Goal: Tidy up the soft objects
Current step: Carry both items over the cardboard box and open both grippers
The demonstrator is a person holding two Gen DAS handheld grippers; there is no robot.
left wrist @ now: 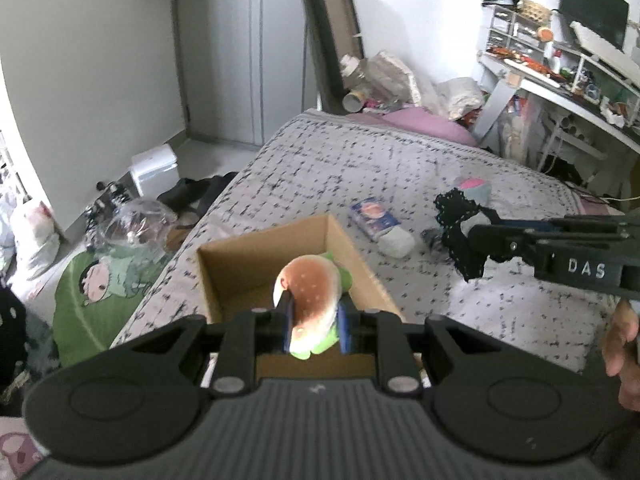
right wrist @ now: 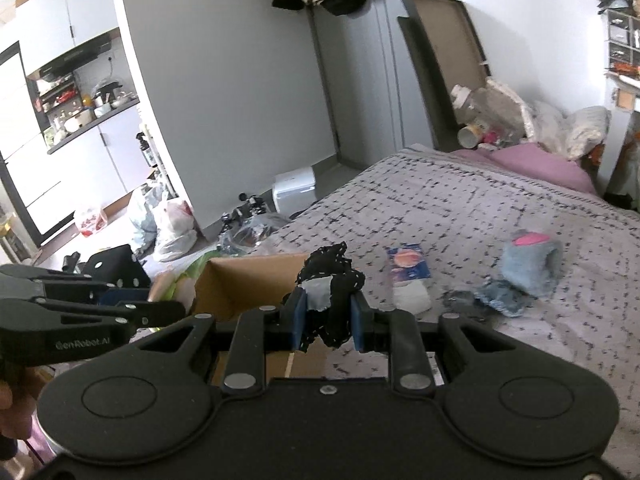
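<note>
At lower centre of the left wrist view, the left gripper is clamped on a burger plush, brown-topped with green trim, held above the open box that sits on the bed. Right of the box, a packet lies on the cover touching a white sock. Further right, the right gripper enters from the frame's right edge, grasping a black lace cloth. Behind it lies a grey-and-pink plush.

In the right wrist view, the left gripper shows at the left edge, the box just beside it. At centre, the right gripper pinches the lace cloth near the box's right wall. The plush rests at right.
</note>
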